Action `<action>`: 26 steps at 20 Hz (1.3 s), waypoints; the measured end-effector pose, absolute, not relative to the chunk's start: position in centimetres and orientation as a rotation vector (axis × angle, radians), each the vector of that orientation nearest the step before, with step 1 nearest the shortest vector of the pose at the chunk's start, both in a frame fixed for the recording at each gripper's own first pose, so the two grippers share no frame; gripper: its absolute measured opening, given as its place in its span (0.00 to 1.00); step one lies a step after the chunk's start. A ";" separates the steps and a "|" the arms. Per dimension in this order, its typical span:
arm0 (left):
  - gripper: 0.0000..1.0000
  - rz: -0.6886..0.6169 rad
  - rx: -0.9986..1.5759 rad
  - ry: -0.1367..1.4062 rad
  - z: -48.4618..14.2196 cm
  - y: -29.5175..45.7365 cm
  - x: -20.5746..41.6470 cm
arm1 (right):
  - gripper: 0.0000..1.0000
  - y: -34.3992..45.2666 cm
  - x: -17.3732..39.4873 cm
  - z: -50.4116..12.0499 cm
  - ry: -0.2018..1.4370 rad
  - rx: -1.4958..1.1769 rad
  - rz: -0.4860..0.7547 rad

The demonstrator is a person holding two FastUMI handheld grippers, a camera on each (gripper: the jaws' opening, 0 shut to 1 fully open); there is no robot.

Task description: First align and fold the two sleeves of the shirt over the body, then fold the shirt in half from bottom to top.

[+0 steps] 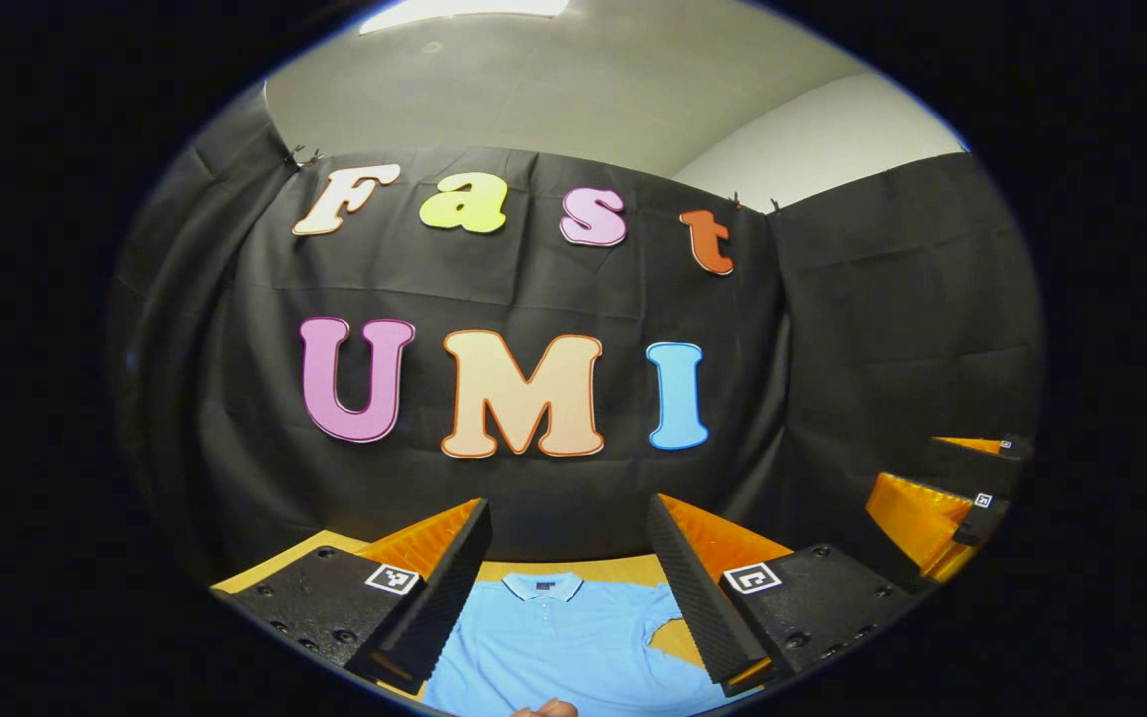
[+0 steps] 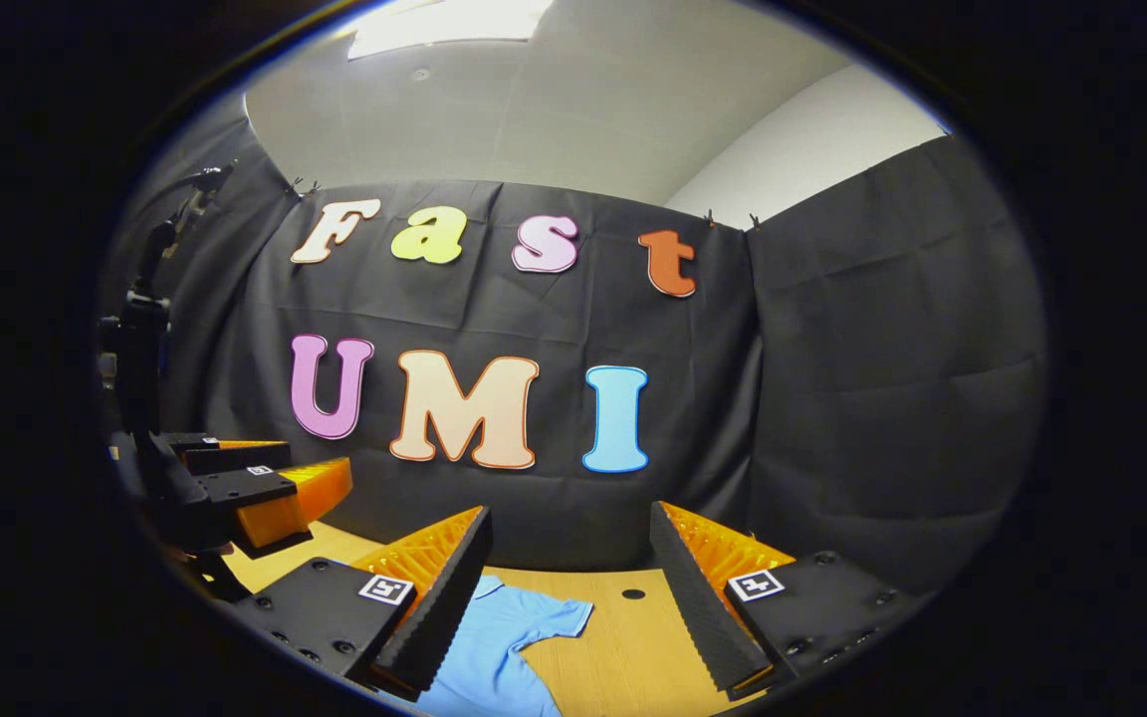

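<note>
Left gripper (image 1: 564, 578) is hanging above the table (image 2: 623, 647), fingers spread wide with nothing between them. The light blue shirt (image 1: 559, 642) lies flat below it, collar toward the wall, one sleeve (image 2: 549, 617) sticking out sideways, I think. Right gripper (image 2: 569, 588) is also wide apart, nothing in it, beside that sleeve.

Bright ceiling light (image 2: 449, 25) overhead; edges bend strongly.
</note>
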State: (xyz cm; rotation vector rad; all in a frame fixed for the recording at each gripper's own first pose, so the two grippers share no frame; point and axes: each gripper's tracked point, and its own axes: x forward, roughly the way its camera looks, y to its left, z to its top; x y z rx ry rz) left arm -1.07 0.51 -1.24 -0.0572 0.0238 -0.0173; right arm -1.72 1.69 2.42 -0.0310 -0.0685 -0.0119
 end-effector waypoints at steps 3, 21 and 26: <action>0.94 0.001 -0.058 0.023 -1.3 0.7 -1.6 | 1.00 1.5 -2.1 2.1 -0.060 -0.031 -0.003; 0.94 0.047 -0.033 0.036 -3.6 8.1 2.2 | 1.00 4.5 11.4 -7.4 0.034 -0.029 0.004; 0.95 0.078 -0.038 0.068 -5.7 10.8 4.4 | 0.99 3.9 18.2 -13.1 0.117 -0.061 -0.034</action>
